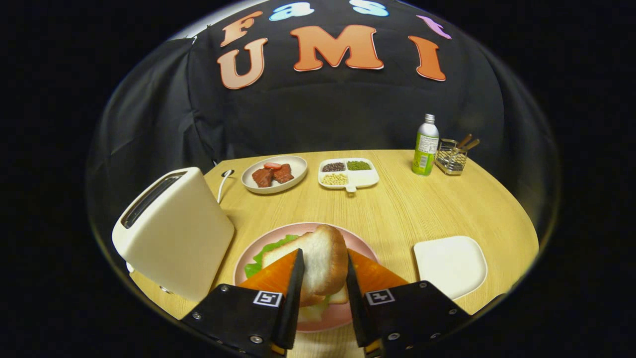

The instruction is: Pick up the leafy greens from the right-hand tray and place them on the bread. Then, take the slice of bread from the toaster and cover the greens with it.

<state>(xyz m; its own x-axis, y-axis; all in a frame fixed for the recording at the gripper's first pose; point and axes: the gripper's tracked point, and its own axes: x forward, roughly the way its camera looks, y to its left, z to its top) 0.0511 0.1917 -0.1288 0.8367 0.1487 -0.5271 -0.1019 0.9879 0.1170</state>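
step: covering greens (271,248) | gripper (323,271) clamps bread (318,263) tilted over plate (362,243) | next: lower flat onto greens, release

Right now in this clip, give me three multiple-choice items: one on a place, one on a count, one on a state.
1. The toaster stands where?
A. Beside the pink plate, left of the fingers
B. By the bottle
C. On the white tray

2. How many compartments of the divided dish hold beans?
A. One
B. Three
C. Five

3. The gripper is:
A. Open over the table
B. Shut on the bread slice
C. Shut on the greens

Key: 1 A, it adjoins the plate; 2 B, three fillings show; 3 B, both fingers press the slice above the greens.
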